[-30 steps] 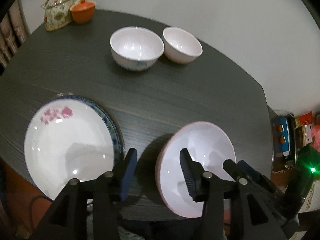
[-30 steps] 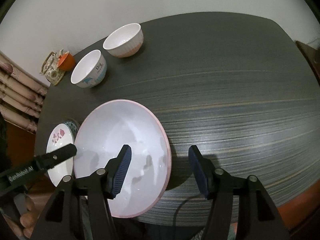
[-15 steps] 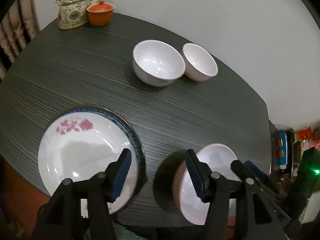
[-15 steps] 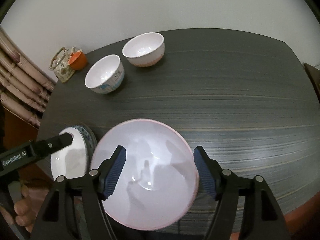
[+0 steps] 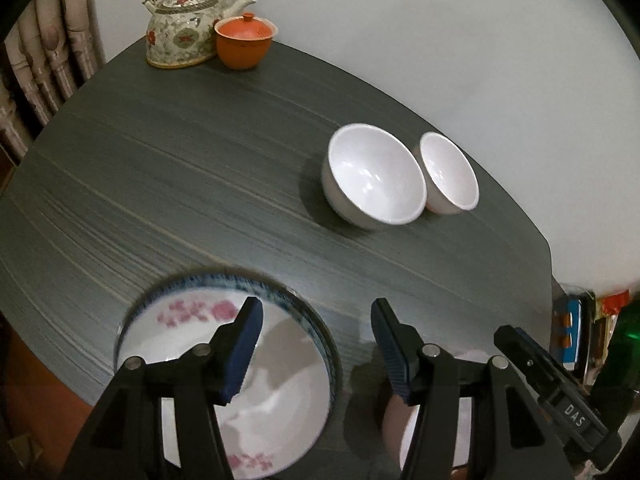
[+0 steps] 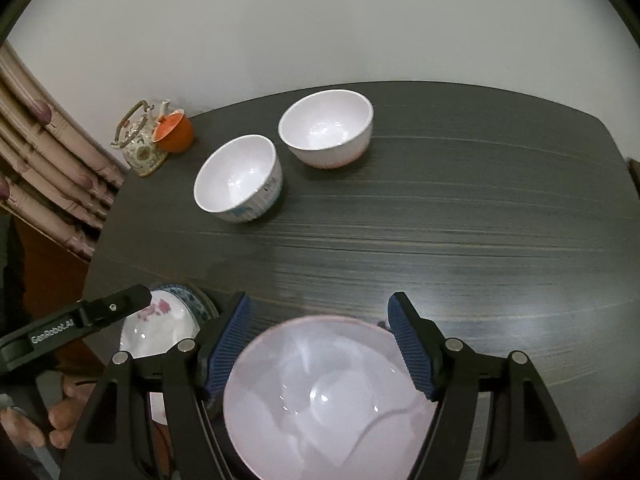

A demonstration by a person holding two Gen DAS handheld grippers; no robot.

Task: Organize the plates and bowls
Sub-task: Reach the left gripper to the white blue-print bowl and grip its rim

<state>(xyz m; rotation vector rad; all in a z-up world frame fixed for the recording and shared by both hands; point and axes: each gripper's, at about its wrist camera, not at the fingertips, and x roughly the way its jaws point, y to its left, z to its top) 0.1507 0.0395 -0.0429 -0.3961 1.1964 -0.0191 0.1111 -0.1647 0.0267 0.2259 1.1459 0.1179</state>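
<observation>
Two plates (image 5: 240,380) sit stacked at the table's (image 5: 180,184) near edge, two bowls (image 6: 240,178) unstacked beyond — both grippers, left (image 5: 316,344) and right (image 6: 320,344), gape empty, the pink bowl (image 6: 328,400) loose below the right.

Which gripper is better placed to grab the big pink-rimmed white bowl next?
Right. The right gripper is open with its blue pads either side of the big pink-rimmed white bowl. The left gripper is also open but hangs over the flower-patterned plate stack, with the bowl off to its right.
</observation>
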